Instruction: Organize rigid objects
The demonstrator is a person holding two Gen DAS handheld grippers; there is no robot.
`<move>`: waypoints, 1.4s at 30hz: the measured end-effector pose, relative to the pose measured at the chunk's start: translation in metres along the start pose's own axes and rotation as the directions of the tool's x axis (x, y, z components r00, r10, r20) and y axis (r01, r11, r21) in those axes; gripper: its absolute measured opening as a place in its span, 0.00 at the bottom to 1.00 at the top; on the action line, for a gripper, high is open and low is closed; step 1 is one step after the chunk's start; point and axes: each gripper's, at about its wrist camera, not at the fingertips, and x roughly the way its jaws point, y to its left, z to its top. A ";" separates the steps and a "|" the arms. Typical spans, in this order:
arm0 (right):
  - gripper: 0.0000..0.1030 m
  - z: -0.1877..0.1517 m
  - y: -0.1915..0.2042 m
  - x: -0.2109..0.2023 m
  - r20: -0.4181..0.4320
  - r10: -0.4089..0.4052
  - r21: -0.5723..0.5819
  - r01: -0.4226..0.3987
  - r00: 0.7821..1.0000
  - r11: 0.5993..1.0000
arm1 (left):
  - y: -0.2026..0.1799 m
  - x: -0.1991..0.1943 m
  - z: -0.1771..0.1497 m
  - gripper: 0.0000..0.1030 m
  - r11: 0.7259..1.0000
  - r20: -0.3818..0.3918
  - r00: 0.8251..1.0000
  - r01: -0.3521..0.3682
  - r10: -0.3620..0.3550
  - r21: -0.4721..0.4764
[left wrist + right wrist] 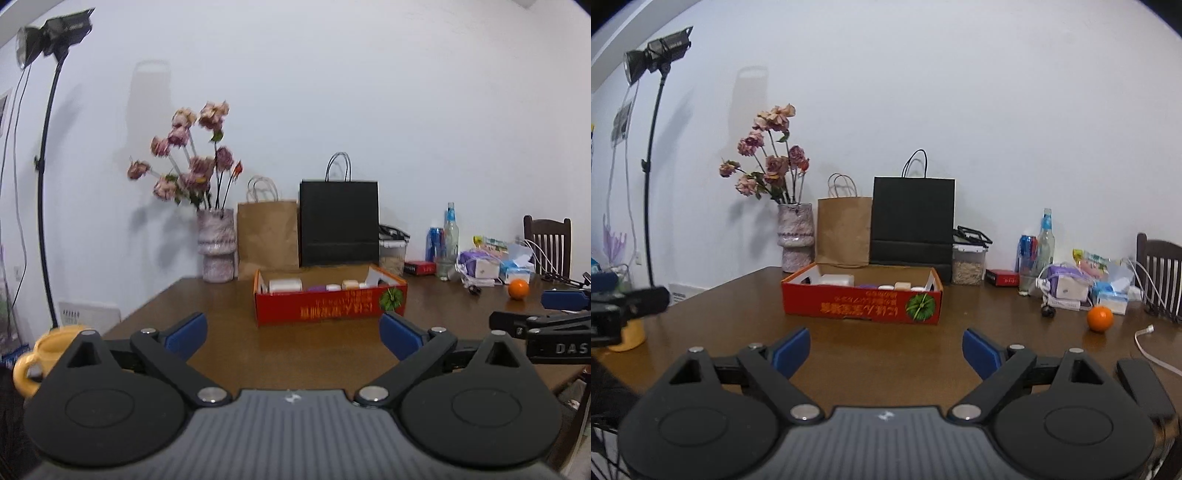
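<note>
A red cardboard box (330,308) sits on the brown table (288,350) and holds several small white, beige and purple containers; it also shows in the right wrist view (862,304). My left gripper (293,334) is open and empty, held above the table in front of the box. My right gripper (886,350) is open and empty, also short of the box. An orange (1100,319) lies on the table at the right, also in the left wrist view (518,290). The right gripper's fingers (565,299) show at the left view's right edge.
A yellow mug (40,358) stands at the table's left edge. A vase of flowers (218,245), a brown bag (267,234), a black bag (339,223), a grain jar (967,264), bottles (1043,251), packets, a cable (1148,350) and a chair (1160,273) line the back and right.
</note>
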 end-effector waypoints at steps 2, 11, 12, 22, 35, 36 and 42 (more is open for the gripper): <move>1.00 -0.011 0.002 -0.021 0.011 -0.028 0.039 0.027 1.000 0.999 | -0.002 -0.017 -0.007 1.00 1.000 -0.010 1.000 0.005 -0.005 -0.006; 1.00 -0.030 0.009 -0.069 0.048 -0.057 0.044 0.055 0.997 0.998 | -0.015 -0.065 -0.027 1.00 1.000 -0.032 0.999 0.001 0.000 0.012; 1.00 -0.028 0.008 -0.070 0.053 -0.061 0.045 0.059 0.997 0.997 | -0.015 -0.064 -0.026 1.00 1.000 -0.029 1.000 0.004 -0.004 0.014; 1.00 -0.026 0.010 -0.067 0.049 -0.035 0.030 0.033 0.998 0.999 | -0.014 -0.067 -0.022 1.00 1.000 0.001 1.000 0.007 -0.007 0.000; 1.00 -0.025 0.012 -0.063 0.045 -0.028 0.027 0.027 0.999 0.999 | -0.013 -0.068 -0.024 1.00 1.000 0.004 1.000 -0.003 0.003 -0.007; 1.00 -0.025 0.012 -0.064 0.045 -0.028 0.028 0.027 0.999 0.999 | -0.012 -0.068 -0.023 1.00 1.000 0.005 1.000 -0.004 0.004 -0.006; 1.00 -0.024 0.014 -0.064 0.044 -0.012 0.019 0.011 0.999 1.000 | -0.013 -0.068 -0.023 1.00 1.000 0.006 1.000 -0.005 0.005 -0.005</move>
